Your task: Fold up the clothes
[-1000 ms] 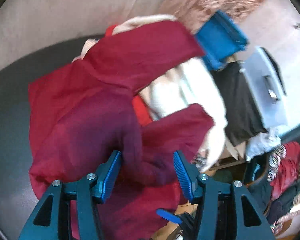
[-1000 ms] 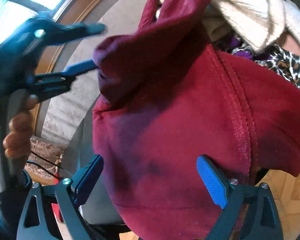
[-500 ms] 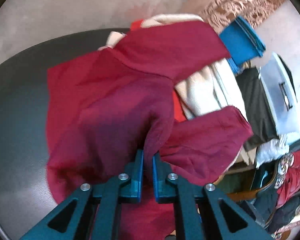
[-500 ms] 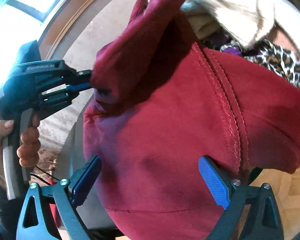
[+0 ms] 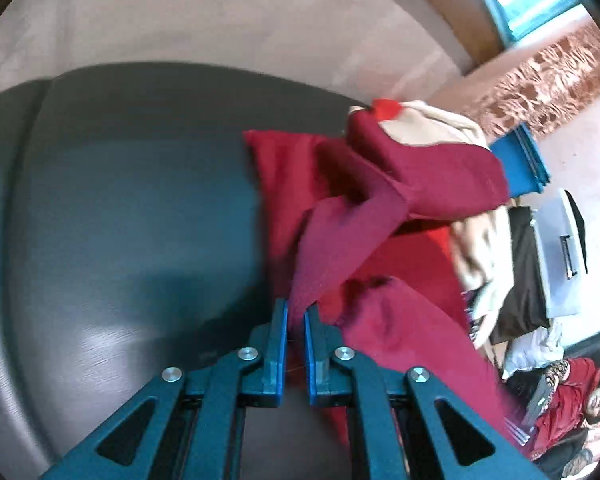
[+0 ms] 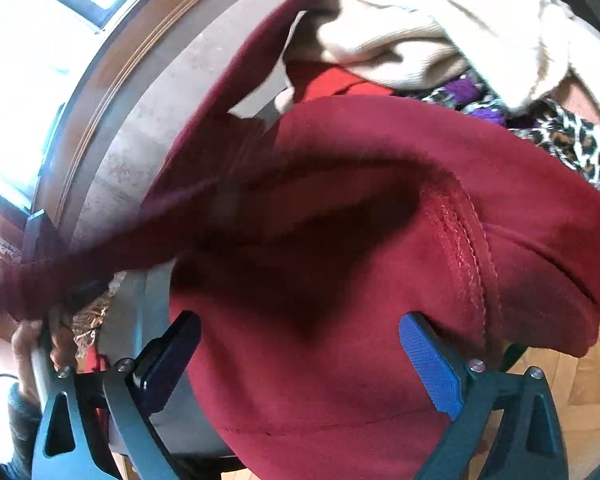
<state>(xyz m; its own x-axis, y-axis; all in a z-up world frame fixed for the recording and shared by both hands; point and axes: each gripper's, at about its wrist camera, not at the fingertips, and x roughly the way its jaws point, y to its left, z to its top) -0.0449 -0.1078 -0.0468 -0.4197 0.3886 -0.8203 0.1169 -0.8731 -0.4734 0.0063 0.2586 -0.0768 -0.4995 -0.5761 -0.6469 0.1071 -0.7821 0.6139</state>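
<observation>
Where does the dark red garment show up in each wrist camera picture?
Left wrist: dark red garment fills the centre and right, one strip running down into the shut left claw.
Right wrist: it fills the centre and bottom, between the open right claw's fingers.
Shared landmark: the cream garment behind it.

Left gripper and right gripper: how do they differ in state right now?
The left gripper is shut on a strip of the maroon fabric garment; the right gripper stands wide open, the maroon fabric garment merely draped between its fingers. Both have blue pads.
</observation>
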